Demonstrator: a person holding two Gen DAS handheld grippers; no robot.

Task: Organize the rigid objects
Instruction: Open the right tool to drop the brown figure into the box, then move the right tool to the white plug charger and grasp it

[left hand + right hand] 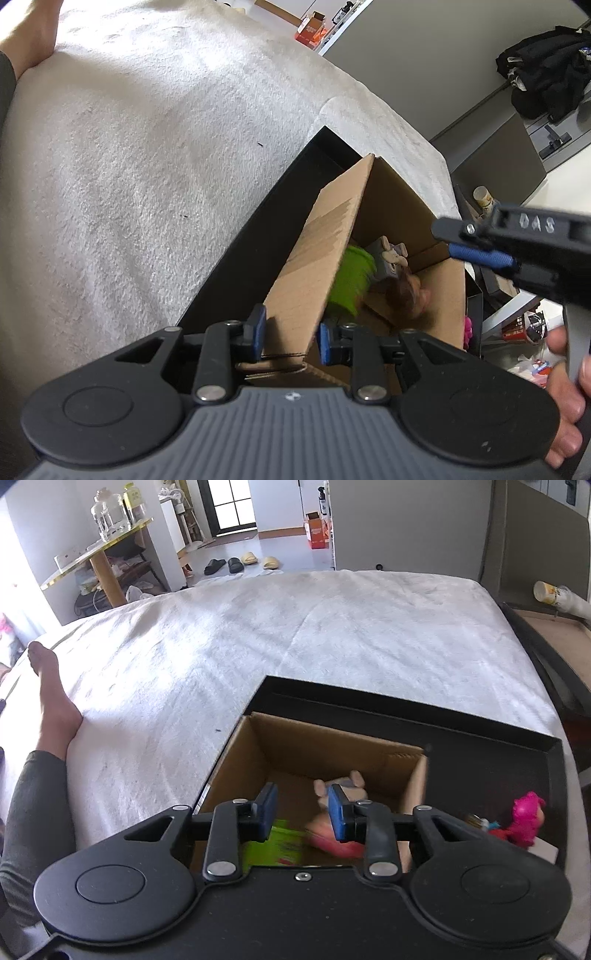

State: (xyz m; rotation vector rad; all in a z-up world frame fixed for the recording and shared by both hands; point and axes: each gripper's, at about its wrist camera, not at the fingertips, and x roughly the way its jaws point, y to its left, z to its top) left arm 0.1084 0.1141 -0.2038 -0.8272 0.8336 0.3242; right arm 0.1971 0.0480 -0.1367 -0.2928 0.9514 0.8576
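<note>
One brown cardboard box [332, 746] sits inside one black tray [406, 698] on one white bed [258, 627]. In the box are one green thing [349, 280] and one small grey bunny toy [391, 256]. One pink toy [526, 818] stands in the tray. Four slippers [242, 562] lie on the floor

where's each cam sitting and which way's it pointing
Left wrist: on the left gripper, angled down along its fingers, shut on the cardboard box flap; the right gripper and a hand show.
Right wrist: on the right gripper, angled down into the box; nothing between its fingers; a sleeved leg and bare foot show.
Shared: the box, black tray, white bed cover.
</note>
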